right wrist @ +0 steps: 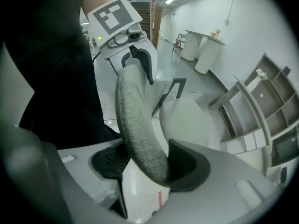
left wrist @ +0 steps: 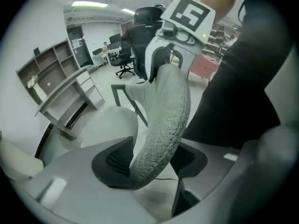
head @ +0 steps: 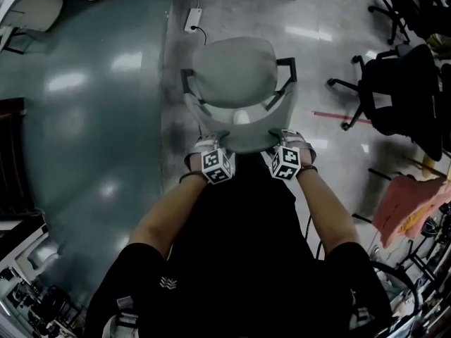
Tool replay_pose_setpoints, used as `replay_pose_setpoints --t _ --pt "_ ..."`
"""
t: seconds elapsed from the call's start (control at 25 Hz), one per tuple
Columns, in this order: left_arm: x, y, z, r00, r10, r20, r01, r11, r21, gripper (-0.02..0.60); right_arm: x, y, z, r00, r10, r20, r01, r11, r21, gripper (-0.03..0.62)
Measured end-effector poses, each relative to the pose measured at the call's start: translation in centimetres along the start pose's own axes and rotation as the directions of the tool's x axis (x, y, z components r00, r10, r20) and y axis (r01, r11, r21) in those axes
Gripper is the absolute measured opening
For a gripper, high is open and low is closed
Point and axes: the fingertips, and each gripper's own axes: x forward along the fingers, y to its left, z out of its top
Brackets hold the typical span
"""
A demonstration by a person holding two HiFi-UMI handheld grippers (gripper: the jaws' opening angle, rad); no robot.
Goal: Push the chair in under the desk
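A grey office chair stands in front of me on the floor, its seat (head: 232, 62) facing away and its curved fabric backrest (head: 245, 138) nearest to me. My left gripper (head: 211, 152) is shut on the left of the backrest's top edge (left wrist: 163, 120), and its pads (left wrist: 114, 160) press on the fabric. My right gripper (head: 286, 148) is shut on the same edge (right wrist: 135, 120) a little to the right. A grey desk with a shelf unit (left wrist: 65, 94) stands beyond the chair and also shows in the right gripper view (right wrist: 254, 106).
Black office chairs (head: 402, 90) stand at the right, with a pink cloth (head: 412, 199) over a rack below them. A white power strip (head: 193, 18) lies on the floor ahead. Pale chairs (head: 35, 9) sit at the top left on a teal floor area (head: 99, 118).
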Motion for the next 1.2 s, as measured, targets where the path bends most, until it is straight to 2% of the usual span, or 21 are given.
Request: replay_pose_setpoints --t 0.08,0.32,0.72,1.0,1.2 --pt "0.4 0.1 -0.4 0.999 -0.017 -0.029 0.018 1.0 0.015 0.218 0.3 -0.5 0.2 1.0 -0.015 -0.019 0.015 1.0 0.019 0.219" --pt "0.9 1.3 -0.5 0.992 -0.103 -0.075 0.099 0.994 -0.047 0.227 0.5 -1.5 0.4 0.998 -0.053 -0.034 0.056 0.996 0.075 0.212" --pt "1.2 8.3 -2.1 0.986 -0.112 -0.126 0.108 0.993 -0.04 0.236 2.0 -6.3 3.4 0.998 -0.051 -0.025 0.054 0.982 0.178 0.208" --pt "2.4 13.6 -0.2 0.985 -0.12 -0.127 0.118 0.993 -0.029 0.235 2.2 -11.9 3.1 0.999 -0.043 -0.027 0.047 0.982 0.182 0.206" --pt "2.3 17.4 1.2 0.981 -0.142 -0.131 0.138 0.99 -0.04 0.235 1.7 -15.9 3.8 0.999 -0.034 0.01 0.032 0.989 0.147 0.204"
